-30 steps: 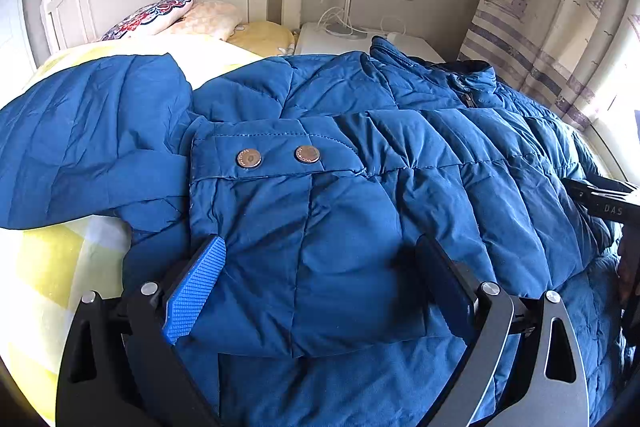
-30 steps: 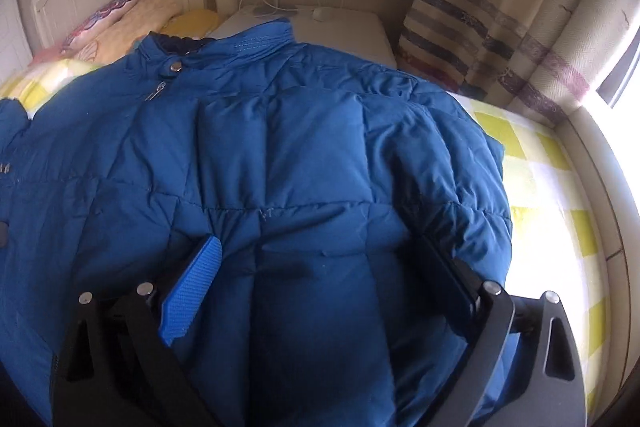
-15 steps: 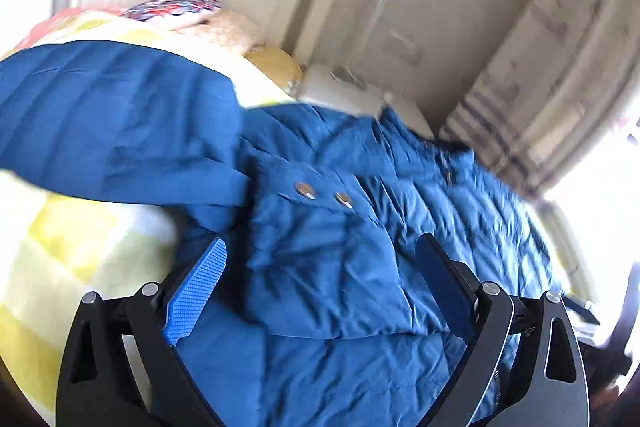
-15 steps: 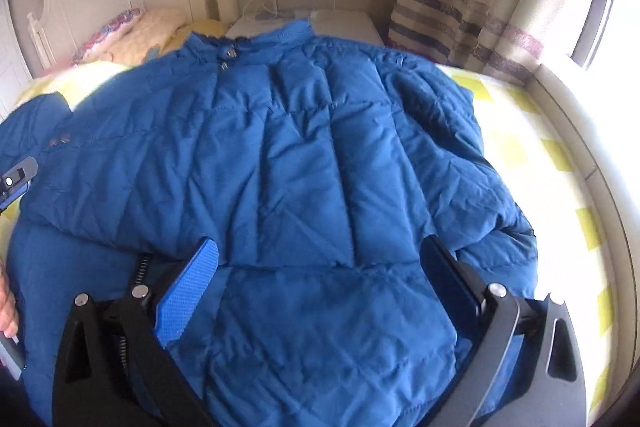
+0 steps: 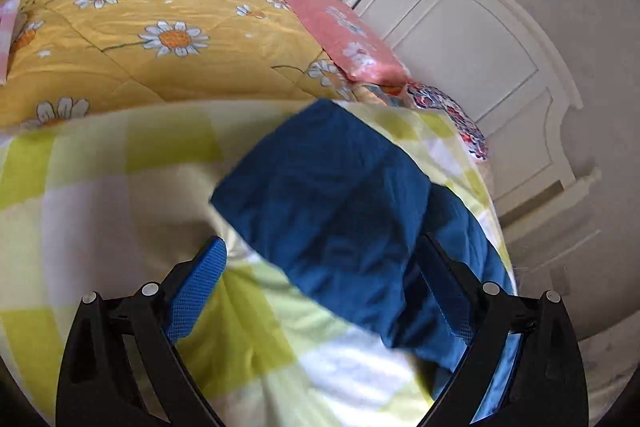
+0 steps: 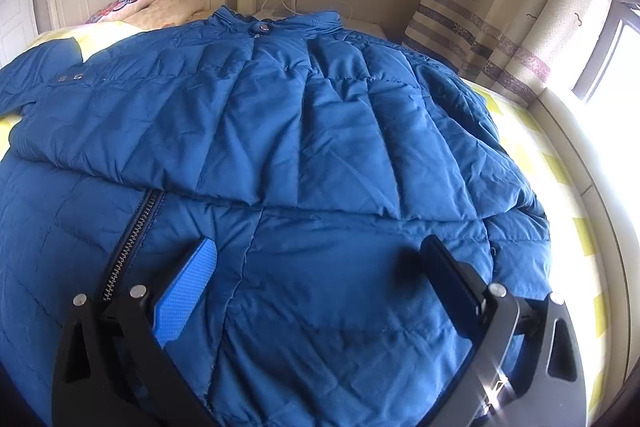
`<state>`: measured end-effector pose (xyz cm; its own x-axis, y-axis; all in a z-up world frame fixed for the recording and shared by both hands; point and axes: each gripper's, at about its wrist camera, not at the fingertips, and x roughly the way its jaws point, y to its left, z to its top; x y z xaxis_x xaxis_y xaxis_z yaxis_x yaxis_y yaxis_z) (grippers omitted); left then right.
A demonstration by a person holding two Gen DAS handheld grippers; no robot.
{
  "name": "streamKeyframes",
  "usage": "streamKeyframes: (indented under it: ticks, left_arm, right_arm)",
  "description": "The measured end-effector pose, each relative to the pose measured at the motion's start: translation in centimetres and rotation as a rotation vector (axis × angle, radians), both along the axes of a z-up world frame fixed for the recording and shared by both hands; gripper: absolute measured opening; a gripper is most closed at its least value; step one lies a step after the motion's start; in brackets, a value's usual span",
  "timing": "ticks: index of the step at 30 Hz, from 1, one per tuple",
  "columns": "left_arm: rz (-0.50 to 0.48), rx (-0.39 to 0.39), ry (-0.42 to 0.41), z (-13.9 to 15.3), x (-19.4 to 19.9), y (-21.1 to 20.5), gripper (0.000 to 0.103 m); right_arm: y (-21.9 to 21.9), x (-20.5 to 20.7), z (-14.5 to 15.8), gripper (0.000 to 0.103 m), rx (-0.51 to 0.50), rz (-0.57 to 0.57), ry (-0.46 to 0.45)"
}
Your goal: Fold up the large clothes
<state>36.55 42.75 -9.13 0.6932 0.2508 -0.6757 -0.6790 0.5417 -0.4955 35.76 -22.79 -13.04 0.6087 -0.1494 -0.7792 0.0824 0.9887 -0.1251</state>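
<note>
A large blue padded jacket (image 6: 304, 155) lies spread on the bed, collar toward the headboard, one sleeve folded across its front above the zipper (image 6: 132, 243). My right gripper (image 6: 318, 259) is open and empty, hovering over the jacket's lower front. In the left wrist view the jacket's left sleeve (image 5: 336, 203) lies out on the yellow checked sheet (image 5: 120, 187). My left gripper (image 5: 324, 259) is open and empty, just above the sleeve's near edge.
A yellow daisy quilt (image 5: 152, 31) and a pink pillow (image 5: 352, 39) lie beyond the sleeve. The white headboard (image 5: 472, 47) stands behind. A nightstand with cables (image 6: 280, 11), a curtain (image 6: 500, 7) and a bright window (image 6: 608, 67) are at the right.
My left gripper has swung left, from over the jacket's body to its outstretched sleeve. My right gripper has drawn back toward the jacket's hem. Both stayed open.
</note>
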Motion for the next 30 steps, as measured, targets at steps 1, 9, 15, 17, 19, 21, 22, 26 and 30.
streamKeyframes:
  ticks: [1,9,15,17,19,21,22,26,30]
  left_arm:
    - [-0.003,0.037,0.033,0.3,0.8,0.1,0.051]
    - [-0.251,0.557,-0.117,11.9,2.7,-18.1,0.014]
    - [-0.707,0.847,-0.237,13.1,2.7,-41.7,0.014]
    - [-0.838,0.878,-0.207,10.9,2.7,-47.7,0.014]
    - [-0.972,0.836,-0.13,7.4,3.2,-51.8,0.014]
    - [-1.072,0.805,-0.033,3.4,3.7,-54.2,0.014]
    - [-1.127,0.801,0.011,1.6,3.7,-55.1,0.014]
    - [-1.169,0.928,0.056,-0.7,2.0,-55.1,0.015]
    - [-1.117,0.815,-0.064,3.1,-1.4,-50.1,0.026]
  right_arm:
    - [-0.1,0.0,0.0,0.1,0.007,0.0,0.001]
    - [-0.5,-0.1,0.2,0.1,0.02,-0.004,-0.011]
    - [-2.2,-1.1,0.9,0.1,0.072,-0.074,-0.075]
    - [-3.7,-1.8,1.2,0.1,0.133,-0.127,-0.108]
    - [-5.5,-2.6,1.4,0.1,0.207,-0.19,-0.147]
    - [-7.3,-3.5,1.4,0.1,0.29,-0.256,-0.185]
    - [-8.0,-3.9,1.3,0.1,0.324,-0.282,-0.199]
    - [-8.6,-4.2,1.1,0.1,0.366,-0.311,-0.212]
    - [-8.2,-4.0,1.2,0.1,0.347,-0.284,-0.214]
